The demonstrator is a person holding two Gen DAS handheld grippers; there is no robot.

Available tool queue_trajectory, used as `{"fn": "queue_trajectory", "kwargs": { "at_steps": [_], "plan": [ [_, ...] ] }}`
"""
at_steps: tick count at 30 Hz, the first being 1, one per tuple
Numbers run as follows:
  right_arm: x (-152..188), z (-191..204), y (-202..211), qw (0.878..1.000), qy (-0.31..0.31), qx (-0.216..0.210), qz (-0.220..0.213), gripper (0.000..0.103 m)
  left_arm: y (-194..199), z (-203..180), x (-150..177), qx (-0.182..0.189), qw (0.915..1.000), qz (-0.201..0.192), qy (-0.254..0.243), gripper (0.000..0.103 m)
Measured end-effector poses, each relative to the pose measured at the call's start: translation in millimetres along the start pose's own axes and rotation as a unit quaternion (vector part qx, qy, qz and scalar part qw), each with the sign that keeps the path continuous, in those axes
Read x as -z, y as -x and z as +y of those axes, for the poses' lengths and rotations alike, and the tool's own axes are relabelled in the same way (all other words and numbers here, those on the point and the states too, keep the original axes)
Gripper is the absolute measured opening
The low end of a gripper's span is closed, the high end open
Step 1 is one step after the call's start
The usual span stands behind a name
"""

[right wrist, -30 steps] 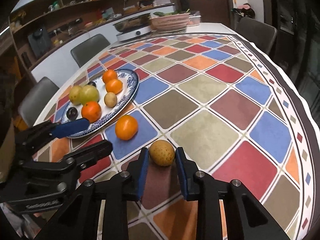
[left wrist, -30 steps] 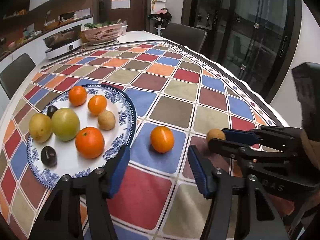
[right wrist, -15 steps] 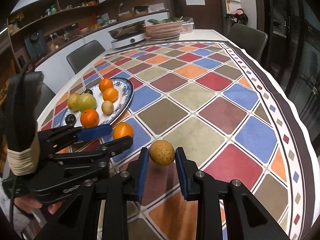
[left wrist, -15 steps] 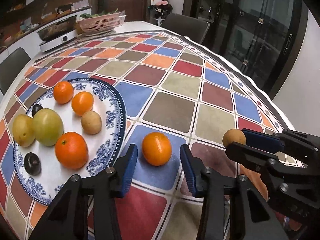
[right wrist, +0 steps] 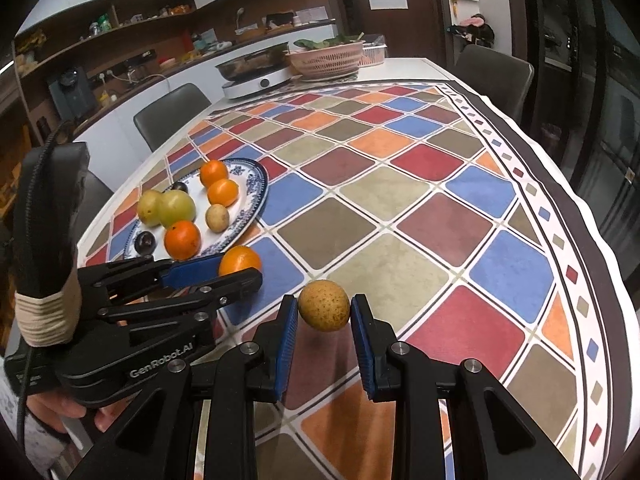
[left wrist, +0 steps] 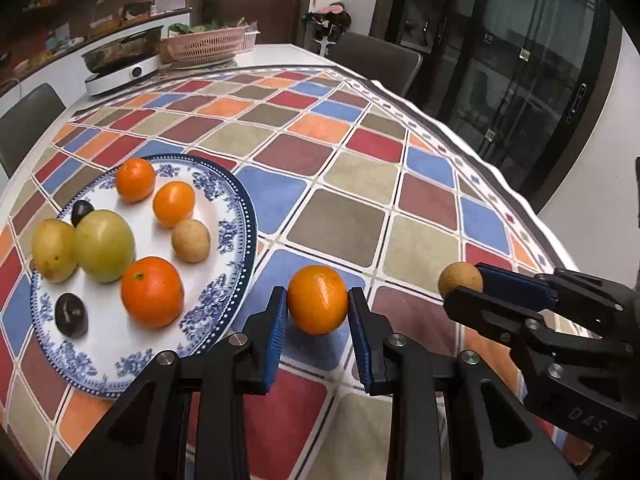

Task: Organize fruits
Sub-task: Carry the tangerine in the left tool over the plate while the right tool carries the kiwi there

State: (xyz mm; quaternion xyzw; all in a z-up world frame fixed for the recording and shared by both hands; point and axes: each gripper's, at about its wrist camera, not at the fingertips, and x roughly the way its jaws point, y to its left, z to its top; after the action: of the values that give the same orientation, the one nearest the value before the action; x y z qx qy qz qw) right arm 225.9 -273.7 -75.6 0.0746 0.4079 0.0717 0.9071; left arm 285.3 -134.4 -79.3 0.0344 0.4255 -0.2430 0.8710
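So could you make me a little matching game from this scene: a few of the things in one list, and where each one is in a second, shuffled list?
Things:
1. loose orange
2. speckled brown fruit
3. large green fruit
4. pink basket

Places:
A. far end of the table, beside the electric cooker
B. between the pads of the right claw
C. on the blue-and-white plate
D. between the pads of the left claw

Pairs: 1-D, 2-B, 3-C, 4-A
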Motion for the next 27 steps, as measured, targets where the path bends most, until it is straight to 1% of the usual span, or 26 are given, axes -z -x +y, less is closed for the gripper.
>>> {"fn": "queue_trajectory", "kwargs": {
  "at_steps": [5,9,14,17,27],
  "plan": [
    [-5,8,10,1.0,0.007,-0.005,-0.01,0.029,19,3,-2,0.006,0.9998,-0.011,0.013,0.031],
    [-9,16,19,1.0,0.013,-0.011,-0.018,0.029,38,4,-3,0.005,0.9994,-0.029,0.017,0.031],
    [-14,29,32,0.999,0.023,-0.015,-0.029,0.029,61,9,-2,-0.004,0.9986,-0.05,0.019,0.031],
    [-18,37,40,0.999,0.029,-0.019,-0.037,0.029,76,13,0,-0.018,0.9978,-0.063,0.015,0.031],
    [-25,73,55,0.997,0.055,-0.032,-0.048,0.029,115,38,14,-0.035,0.9954,-0.082,0.033,0.031]
  ]
}}
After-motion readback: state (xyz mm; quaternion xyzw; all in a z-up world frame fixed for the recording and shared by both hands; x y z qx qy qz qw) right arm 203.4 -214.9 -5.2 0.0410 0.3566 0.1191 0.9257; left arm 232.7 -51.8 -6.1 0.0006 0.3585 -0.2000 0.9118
